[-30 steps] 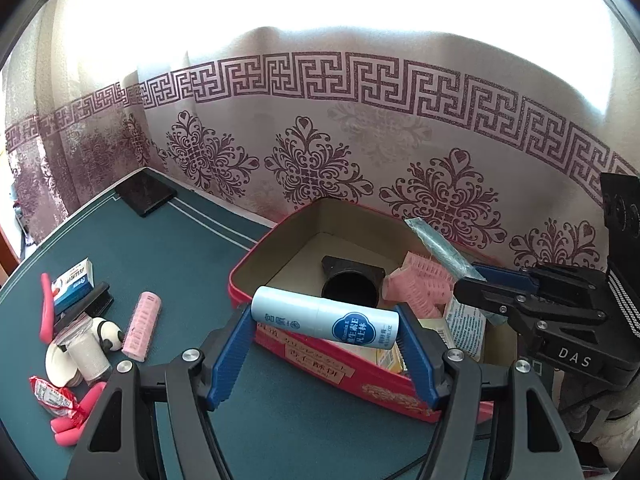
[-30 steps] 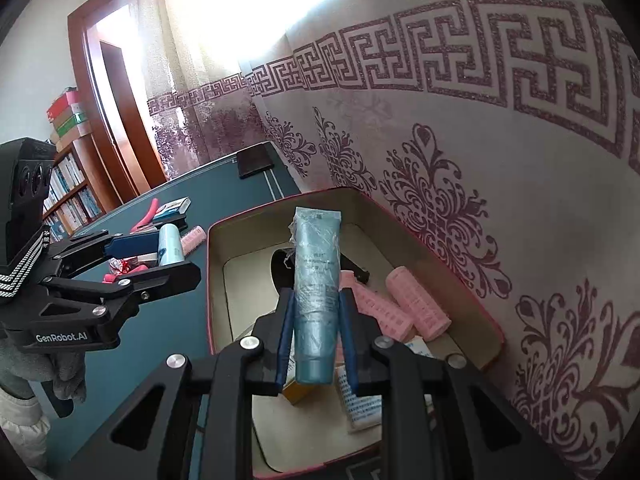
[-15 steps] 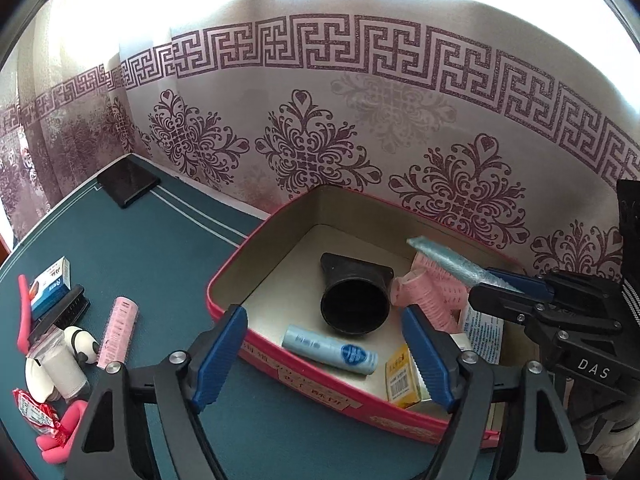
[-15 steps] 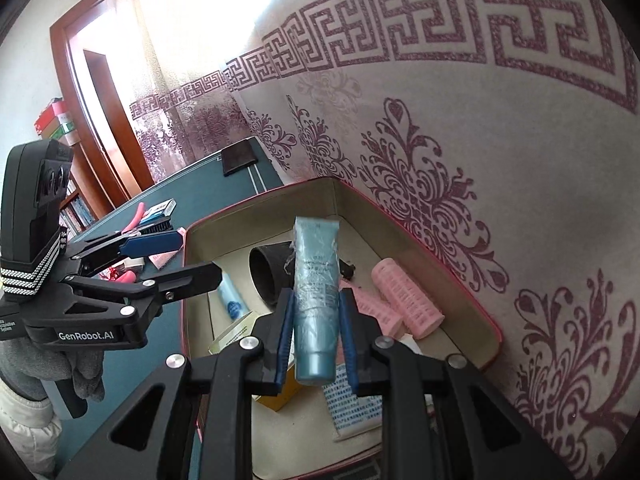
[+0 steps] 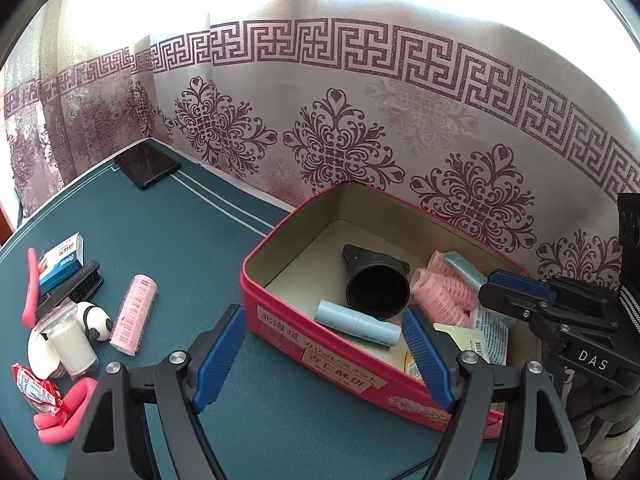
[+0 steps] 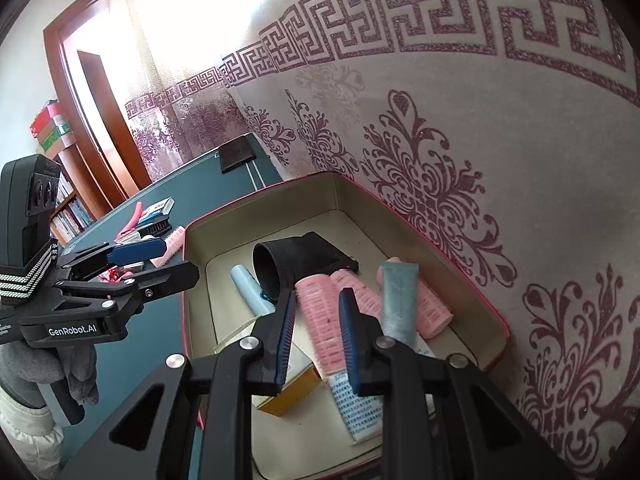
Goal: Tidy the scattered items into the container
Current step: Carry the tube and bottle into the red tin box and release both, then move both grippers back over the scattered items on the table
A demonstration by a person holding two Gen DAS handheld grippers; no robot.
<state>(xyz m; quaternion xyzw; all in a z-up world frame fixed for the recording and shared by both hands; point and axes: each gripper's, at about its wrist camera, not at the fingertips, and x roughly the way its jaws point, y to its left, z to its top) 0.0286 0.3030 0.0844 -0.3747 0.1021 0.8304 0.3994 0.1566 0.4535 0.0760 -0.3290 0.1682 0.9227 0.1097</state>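
Pink hair roller [image 5: 134, 308]: light, hollow, bristly, non-slip; best grasped across its middle. It lies on the mat at 9 o'clock from the red biscuit tin [image 5: 320, 344]. The tin holds a black nozzle [image 5: 376, 284], a pale blue stick [image 5: 356, 322], rollers [image 5: 444, 288] and a teal tube [image 6: 398, 304]. Left gripper [image 5: 322, 316] is spread wide and empty; right gripper [image 6: 319, 294] is nearly closed and empty.
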